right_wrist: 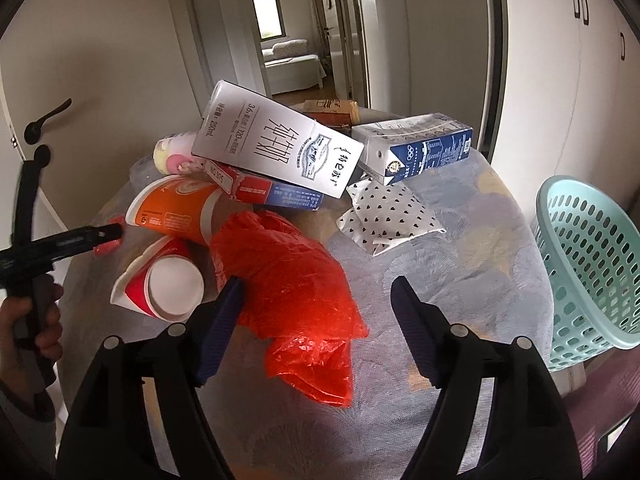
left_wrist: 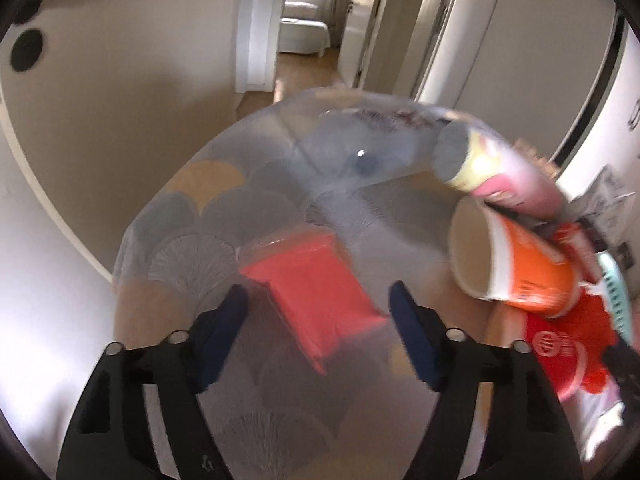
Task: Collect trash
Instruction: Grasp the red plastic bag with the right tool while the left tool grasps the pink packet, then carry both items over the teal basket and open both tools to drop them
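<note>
My left gripper (left_wrist: 318, 314) hangs low over the table's patterned cloth (left_wrist: 208, 208). A flat coral-red packet (left_wrist: 316, 296) lies between its blue pads (left_wrist: 228, 320), which stand apart from it; the view is blurred. My right gripper (right_wrist: 316, 300) is open over a crumpled red plastic bag (right_wrist: 296, 288), and its left pad (right_wrist: 224, 312) is at the bag's edge. An orange paper cup (right_wrist: 176, 208) and a red cup (right_wrist: 168, 288) lie on their sides left of the bag. In the right wrist view the left gripper (right_wrist: 110, 234) comes in from the left over the coral packet (right_wrist: 107, 247).
A white milk carton (right_wrist: 276, 148), a blue-and-white carton (right_wrist: 416, 148), a red-and-blue box (right_wrist: 272, 192), a pink bottle (right_wrist: 172, 152) and heart-print paper (right_wrist: 392, 212) clutter the far side. A teal basket (right_wrist: 588, 264) stands off the table's right edge. A person's hand (right_wrist: 24, 320) holds the left gripper.
</note>
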### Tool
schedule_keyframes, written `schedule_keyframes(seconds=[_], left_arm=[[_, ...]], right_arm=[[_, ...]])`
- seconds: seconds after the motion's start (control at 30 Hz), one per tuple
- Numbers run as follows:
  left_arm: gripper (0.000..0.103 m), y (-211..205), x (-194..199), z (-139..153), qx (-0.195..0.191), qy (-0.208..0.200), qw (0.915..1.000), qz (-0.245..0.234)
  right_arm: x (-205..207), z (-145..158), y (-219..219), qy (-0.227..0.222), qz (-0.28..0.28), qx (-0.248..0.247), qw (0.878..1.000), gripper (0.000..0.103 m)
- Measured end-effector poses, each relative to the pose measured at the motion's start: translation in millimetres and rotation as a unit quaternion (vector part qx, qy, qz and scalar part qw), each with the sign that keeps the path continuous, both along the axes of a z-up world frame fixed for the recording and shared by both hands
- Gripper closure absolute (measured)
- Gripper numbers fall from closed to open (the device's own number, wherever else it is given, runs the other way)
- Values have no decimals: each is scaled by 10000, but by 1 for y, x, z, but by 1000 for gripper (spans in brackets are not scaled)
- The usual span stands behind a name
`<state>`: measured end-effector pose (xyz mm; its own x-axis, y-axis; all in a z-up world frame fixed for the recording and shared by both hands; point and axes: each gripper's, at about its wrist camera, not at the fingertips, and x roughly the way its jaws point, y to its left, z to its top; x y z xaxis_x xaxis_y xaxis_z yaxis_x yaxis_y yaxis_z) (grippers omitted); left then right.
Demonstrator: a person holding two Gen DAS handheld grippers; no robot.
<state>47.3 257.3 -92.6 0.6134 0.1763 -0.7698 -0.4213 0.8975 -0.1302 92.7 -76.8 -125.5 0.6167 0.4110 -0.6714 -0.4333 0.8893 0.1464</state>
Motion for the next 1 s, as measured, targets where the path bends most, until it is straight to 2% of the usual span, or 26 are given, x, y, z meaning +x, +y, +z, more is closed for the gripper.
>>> schedule_keyframes(seconds=[0.07,0.17,0.27,0.4,0.43,0.47,0.5,0.6,0.83,1.0], left_arm=[[51,-7,3,-1,375,118,9992,36],[65,-10,0,3,451,97,9989,5],[66,-13,-7,8,425,-11,9991,-46],[66,-32,-21,29,541,-292,9979,-196],[66,-38,-24,32,550,-353,9976,-239],[66,-43,-26,36,558,-436,9970,-296],[66,-50,-31,43,579,-546,9961,-375],[66,-69,-39,58,628,-775,9934,-572],[66,-118,-35,92,478,-1396,9804,-1307],[66,-166,-13,102,435,-1580,9675,-1923]], right_arm=[[-1,1,-1,-18,22,-12,10000,30],[3,-1,0,54,59,-6,10000,28],[9,-5,6,224,206,17,9995,28],[16,-14,15,552,412,98,9976,30],[16,-16,15,585,395,119,9974,34],[16,-17,15,630,402,135,9971,49],[16,-19,15,693,469,177,9963,58],[10,-17,7,659,464,258,9964,67],[-10,9,-27,184,245,298,9991,69],[-10,31,-61,-84,-148,404,9990,69]])
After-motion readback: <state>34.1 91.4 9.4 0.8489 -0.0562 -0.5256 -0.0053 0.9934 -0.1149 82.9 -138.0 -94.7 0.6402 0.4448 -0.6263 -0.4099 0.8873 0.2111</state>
